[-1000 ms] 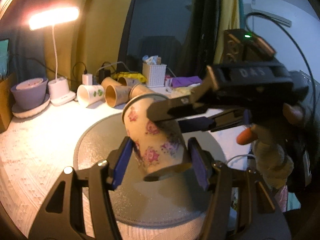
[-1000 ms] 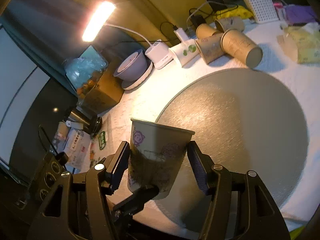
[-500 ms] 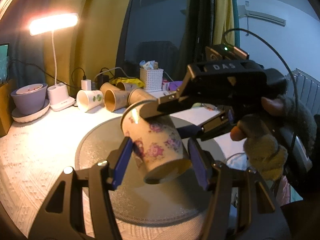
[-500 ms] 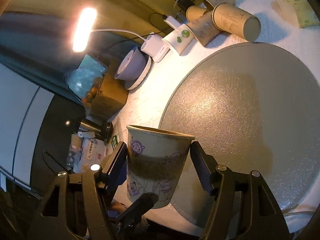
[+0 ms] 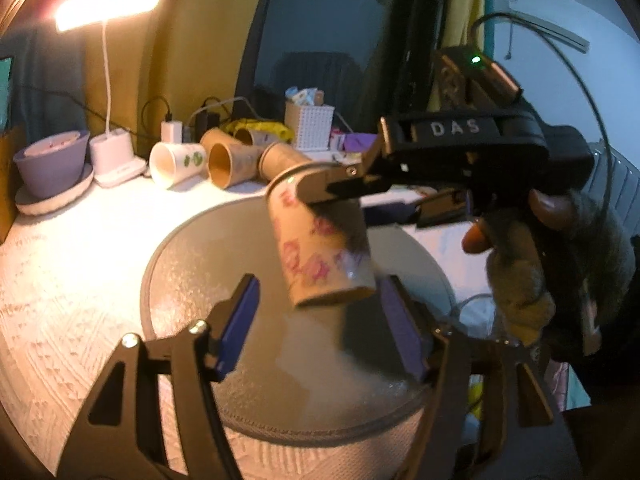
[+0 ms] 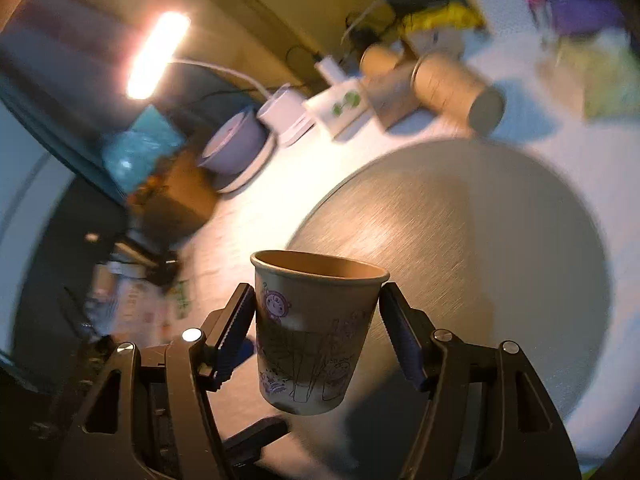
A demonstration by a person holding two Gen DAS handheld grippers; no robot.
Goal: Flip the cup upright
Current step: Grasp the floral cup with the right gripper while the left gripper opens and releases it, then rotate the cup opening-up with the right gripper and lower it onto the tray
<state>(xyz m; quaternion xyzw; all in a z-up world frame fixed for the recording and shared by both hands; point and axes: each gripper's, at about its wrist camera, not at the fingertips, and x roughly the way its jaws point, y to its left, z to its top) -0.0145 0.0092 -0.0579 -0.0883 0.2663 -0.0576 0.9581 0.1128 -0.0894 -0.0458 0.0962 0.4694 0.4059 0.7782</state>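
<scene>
A paper cup with pink and purple prints (image 5: 320,248) hangs in the air above the round grey mat (image 5: 200,264), mouth up and slightly tilted. My right gripper (image 5: 362,202) is shut on the cup near its rim. In the right wrist view the cup (image 6: 312,328) sits upright between that gripper's fingers (image 6: 316,332), over the mat's (image 6: 500,248) left edge. My left gripper (image 5: 320,320) is open just below and in front of the cup's base, with its blue pads clear of the cup on both sides.
Several paper cups (image 5: 224,160) lie on their sides behind the mat. A lit desk lamp (image 5: 108,12), a purple bowl on a plate (image 5: 52,164), a white basket (image 5: 308,124) and chargers stand at the back. White textured cloth (image 5: 64,280) covers the table.
My left gripper has opened and let go of the cup. The cup now hangs from my right gripper alone, turned closer to upright. The right wrist view is motion-blurred.
</scene>
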